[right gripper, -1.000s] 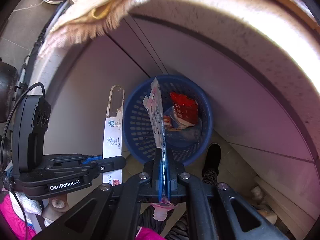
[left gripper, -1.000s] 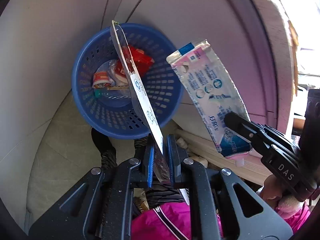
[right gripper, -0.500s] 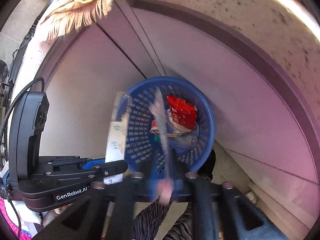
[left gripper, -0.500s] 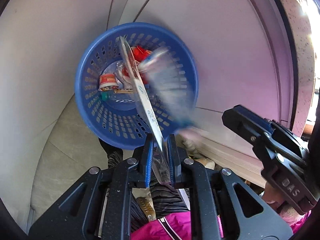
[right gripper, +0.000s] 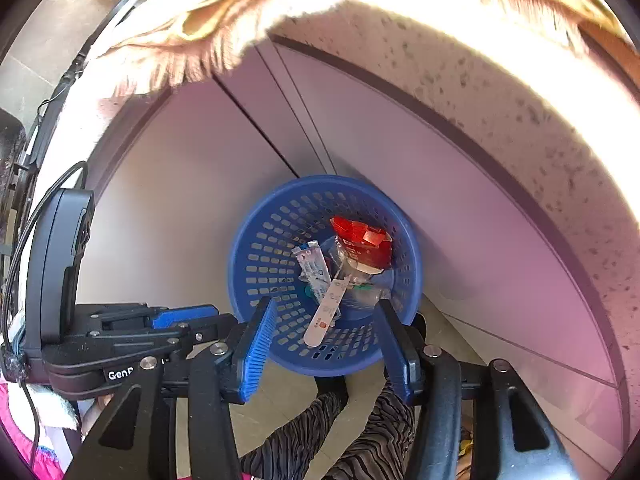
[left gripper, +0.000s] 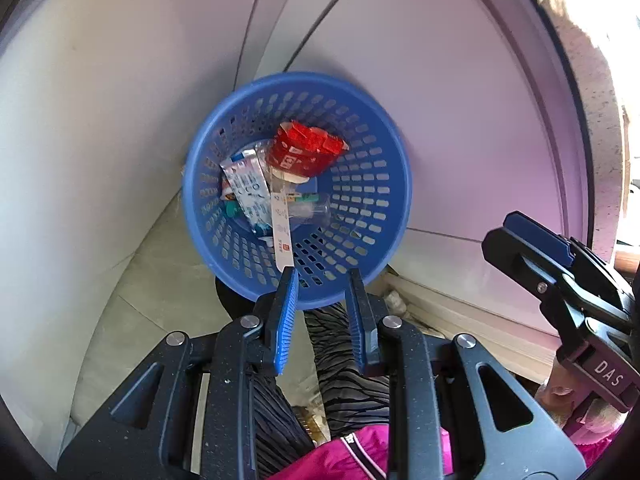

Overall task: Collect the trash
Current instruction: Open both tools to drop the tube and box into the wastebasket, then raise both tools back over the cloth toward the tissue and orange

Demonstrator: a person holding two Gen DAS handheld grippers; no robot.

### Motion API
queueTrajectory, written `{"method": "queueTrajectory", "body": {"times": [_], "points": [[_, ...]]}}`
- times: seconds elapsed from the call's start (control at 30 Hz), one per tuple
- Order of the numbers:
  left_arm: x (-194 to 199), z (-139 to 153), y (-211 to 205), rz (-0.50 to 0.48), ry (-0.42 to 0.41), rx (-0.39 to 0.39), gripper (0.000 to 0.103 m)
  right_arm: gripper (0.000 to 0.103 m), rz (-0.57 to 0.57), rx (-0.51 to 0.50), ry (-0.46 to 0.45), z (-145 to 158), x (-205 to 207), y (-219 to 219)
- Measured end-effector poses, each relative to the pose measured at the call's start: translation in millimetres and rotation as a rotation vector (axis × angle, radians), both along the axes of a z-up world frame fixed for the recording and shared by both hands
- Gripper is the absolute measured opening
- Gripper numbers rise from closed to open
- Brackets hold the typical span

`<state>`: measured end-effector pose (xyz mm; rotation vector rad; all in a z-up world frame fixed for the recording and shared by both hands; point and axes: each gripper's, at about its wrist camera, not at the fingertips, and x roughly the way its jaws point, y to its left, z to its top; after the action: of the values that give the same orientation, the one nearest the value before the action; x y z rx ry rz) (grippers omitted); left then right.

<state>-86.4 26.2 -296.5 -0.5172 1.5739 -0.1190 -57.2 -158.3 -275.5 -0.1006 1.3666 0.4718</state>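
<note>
A blue perforated basket (left gripper: pixel 360 184) (right gripper: pixel 264 256) stands on the floor below both grippers. In it lie a red wrapper (left gripper: pixel 304 152) (right gripper: pixel 362 242), a white-and-blue wet-wipe packet (left gripper: pixel 246 188) (right gripper: pixel 314 268), a long narrow white strip package (left gripper: pixel 282 232) (right gripper: pixel 326 312) and clear plastic scraps. My left gripper (left gripper: pixel 322 276) is open and empty above the basket's near rim. My right gripper (right gripper: pixel 326 308) is open wide and empty above the basket; it also shows in the left wrist view (left gripper: pixel 532 248).
White cabinet doors (left gripper: pixel 440 100) stand behind the basket under a speckled stone counter edge (right gripper: pixel 500 92). A fringed cloth (right gripper: pixel 188 40) hangs over the counter. The person's patterned trousers (left gripper: pixel 344 360) and dark shoe are beside the basket on the tiled floor (left gripper: pixel 152 280).
Both grippers opened. The wipe packet dropped from the right gripper and the long strip package from the left gripper; both now lie in the basket.
</note>
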Motion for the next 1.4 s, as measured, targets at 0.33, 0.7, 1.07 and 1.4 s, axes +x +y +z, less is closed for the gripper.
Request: {"method": "queueTrajectory", "body": {"times": [0.33,0.7,1.07,1.4], "points": [[2,42,11,0.026,-0.071,0.038,0.039,0.078,0.047,0.067,-0.053,40,0,-6],[13,104,28,0.111,-0.187,-0.010,0.039,0.085,0.112,0.163,-0.118,91,10,-20],[51,157,37,0.194,-0.321,0.000,0.039,0.084,0.109,0.224,-0.201,147,48,-44],[119,192,28,0.209,-0.428,0.026,0.058,0.084,0.082,0.245,-0.320,189,109,-65]]}}
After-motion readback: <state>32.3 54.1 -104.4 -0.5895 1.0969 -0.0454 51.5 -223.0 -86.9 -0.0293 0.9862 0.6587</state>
